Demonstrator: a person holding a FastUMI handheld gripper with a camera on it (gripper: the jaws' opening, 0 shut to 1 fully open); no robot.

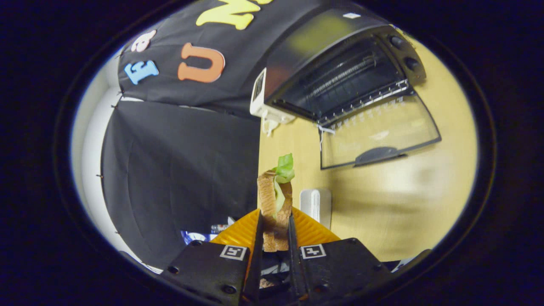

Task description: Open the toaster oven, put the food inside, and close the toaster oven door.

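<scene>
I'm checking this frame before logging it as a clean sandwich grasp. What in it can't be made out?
- Sandwich, gripper view: its lower end is hidden between the fingers, so its full length is unknown.
- Toaster oven: the interior behind the rack is too dark to read.
- Table: a patch below the open door is blurred.
- White object beside the sandwich: partly hidden; its kind is unclear.

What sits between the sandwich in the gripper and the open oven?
Mostly bare tabletop. The gripper is shut on the sandwich; the oven, door down, lies beyond. A small white object stands beside the sandwich.
</scene>
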